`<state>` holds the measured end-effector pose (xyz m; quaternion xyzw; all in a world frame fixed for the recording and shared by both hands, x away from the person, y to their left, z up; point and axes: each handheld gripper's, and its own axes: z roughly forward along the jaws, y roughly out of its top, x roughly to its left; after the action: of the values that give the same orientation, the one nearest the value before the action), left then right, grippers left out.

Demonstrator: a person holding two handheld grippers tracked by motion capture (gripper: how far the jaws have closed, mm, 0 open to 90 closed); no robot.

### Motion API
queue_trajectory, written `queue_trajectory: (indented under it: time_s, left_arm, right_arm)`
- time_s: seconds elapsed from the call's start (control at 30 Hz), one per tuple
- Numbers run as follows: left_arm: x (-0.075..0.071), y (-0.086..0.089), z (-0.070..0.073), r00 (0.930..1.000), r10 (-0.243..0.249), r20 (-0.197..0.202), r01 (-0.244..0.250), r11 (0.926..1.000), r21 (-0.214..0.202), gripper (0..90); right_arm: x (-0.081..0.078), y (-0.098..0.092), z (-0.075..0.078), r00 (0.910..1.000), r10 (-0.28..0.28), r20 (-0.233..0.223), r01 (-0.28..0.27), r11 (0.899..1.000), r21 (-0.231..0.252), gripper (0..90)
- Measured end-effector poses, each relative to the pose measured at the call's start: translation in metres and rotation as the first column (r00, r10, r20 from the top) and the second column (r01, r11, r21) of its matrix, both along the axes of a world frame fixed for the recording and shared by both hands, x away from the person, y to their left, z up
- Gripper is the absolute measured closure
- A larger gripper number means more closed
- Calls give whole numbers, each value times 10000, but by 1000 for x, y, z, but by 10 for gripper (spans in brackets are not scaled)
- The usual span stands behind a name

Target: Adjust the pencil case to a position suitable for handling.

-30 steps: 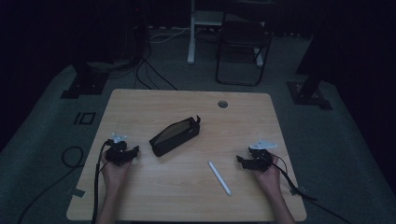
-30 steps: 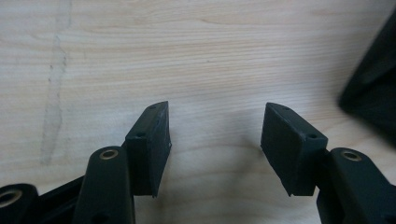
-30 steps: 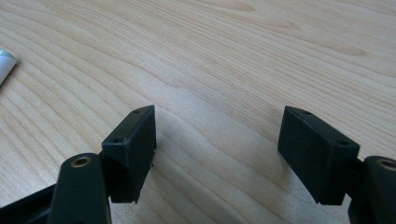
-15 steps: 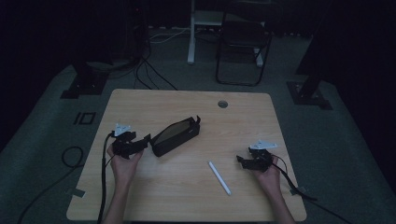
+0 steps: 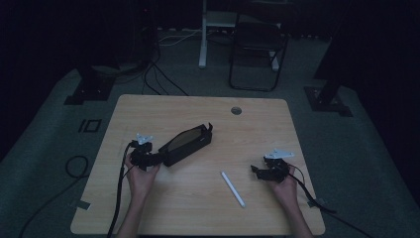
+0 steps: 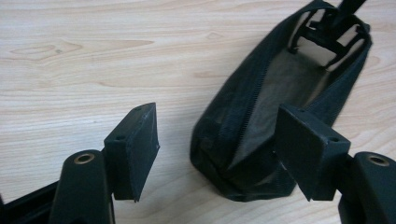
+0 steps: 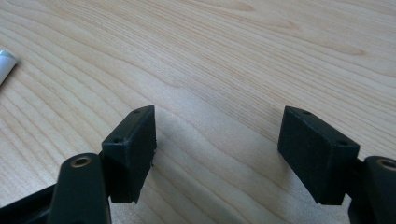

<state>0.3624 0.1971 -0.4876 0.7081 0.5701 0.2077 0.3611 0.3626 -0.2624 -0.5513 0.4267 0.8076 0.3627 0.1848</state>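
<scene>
The left claw (image 6: 217, 154) stands open at the near end of the black fabric pouch (image 5: 188, 144), which lies unzipped left of the surface's (image 5: 148, 218) middle; its jaws have just been opening and straddle the pouch's soft corner without pressing. Next it likely needs to close on that zippered edge. The right claw (image 7: 217, 156) waits open near the right edge, beside a slim white pen (image 5: 233, 189).

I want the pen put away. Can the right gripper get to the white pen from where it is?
Probably yes. The right gripper is open, and the white pen lies on bare wooden table just beside it, with nothing between them. The black pouch sits farther off by the left gripper.
</scene>
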Motion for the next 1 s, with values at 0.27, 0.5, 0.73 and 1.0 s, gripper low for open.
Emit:
queue_trajectory:
  time_s: [0.27, 0.5, 0.73, 1.0]
  left_arm:
    - [10, 11, -5, 9992, 247, -305, -261, 9985, -480, 458]
    - [19, 13, -3, 9977, 533, -425, -567, 9950, -828, 484]
    - [26, -4, -2, 9957, 580, -719, -619, 9966, -545, 372]
    - [19, -5, -2, 9919, 812, -978, -844, 9960, -298, 373]
  right_arm:
    - [0, 0, 0, 10000, 0, 1, 0, 10000, 1, 276]
    - [0, 0, 0, 10000, 1, 2, -1, 10000, 0, 276]
    - [0, 0, 0, 10000, 1, 2, -1, 10000, 0, 276]
    - [0, 0, 0, 10000, 5, 6, -5, 10000, 0, 276]
